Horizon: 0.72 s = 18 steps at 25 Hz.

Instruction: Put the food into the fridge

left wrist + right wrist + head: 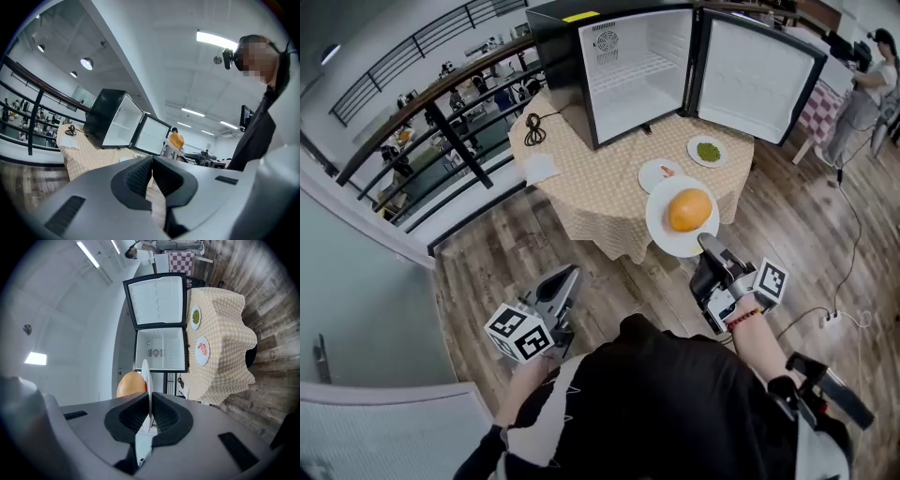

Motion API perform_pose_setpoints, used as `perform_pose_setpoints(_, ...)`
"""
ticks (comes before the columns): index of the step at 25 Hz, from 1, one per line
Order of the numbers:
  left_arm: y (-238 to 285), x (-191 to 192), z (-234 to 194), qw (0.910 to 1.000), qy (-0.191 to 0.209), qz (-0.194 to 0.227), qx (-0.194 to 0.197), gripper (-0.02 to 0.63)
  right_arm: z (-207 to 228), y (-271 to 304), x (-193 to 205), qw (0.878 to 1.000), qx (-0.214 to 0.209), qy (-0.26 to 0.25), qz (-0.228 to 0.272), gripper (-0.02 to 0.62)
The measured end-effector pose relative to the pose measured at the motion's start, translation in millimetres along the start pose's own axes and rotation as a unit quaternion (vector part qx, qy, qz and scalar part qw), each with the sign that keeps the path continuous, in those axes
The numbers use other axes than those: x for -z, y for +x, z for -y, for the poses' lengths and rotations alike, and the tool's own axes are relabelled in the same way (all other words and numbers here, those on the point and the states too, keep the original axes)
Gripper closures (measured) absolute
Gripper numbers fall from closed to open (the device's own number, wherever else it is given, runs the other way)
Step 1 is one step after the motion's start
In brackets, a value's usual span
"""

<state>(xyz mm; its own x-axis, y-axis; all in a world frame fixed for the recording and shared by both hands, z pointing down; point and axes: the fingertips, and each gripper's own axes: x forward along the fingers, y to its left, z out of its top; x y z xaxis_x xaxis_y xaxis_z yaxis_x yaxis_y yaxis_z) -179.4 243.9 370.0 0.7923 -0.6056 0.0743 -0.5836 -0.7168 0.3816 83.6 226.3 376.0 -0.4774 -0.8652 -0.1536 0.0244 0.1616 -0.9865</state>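
Two tools were in view. The right tool (710,246) was clamped on the rim of a white plate (661,234), which it held roughly level in the air at the near edge of the table (591,178). A round orange bun (690,209) sat on that plate. The left tool (570,274) hung low over the wood floor (497,272), well short of the table, its jaws closed together with nothing between them. On the table stood the fridge (628,70), its door (750,75) swung wide and its shelves bare. Two small plates lay in front of it, one with green food (708,151) and one with red bits (660,174). A coiled cable (533,128) lay to the fridge's left.
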Motion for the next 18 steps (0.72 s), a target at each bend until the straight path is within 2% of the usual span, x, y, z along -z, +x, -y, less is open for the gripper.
perform_pose_setpoints(3, 6.6, 4.9, -10.3, 0.9999, -0.011, 0.000, -0.012, 0.591, 5.5, 6.1, -5.9, 1.000, 0.018, -0.014, -0.010, 0.571)
perform_pose_setpoints(8, 24.0, 8.9, -20.8, 0.9994, -0.029, -0.001, -0.020, 0.591, 17.0, 23.6, -26.4, 1.000, 0.022, -0.002, -0.015, 0.571)
perform_pose_setpoints(13, 62.4, -6.1, -52.0, 0.9979, -0.036, 0.007, -0.053, 0.591, 34.4, 88.2, -67.4, 0.999, 0.022, 0.009, -0.043, 0.571)
perform_pose_setpoints(18, 85.0, -15.4, -67.7, 0.9956, -0.037, 0.020, -0.084, 0.591, 42.3, 136.3, -83.0, 0.995, 0.021, 0.008, -0.095, 0.571)
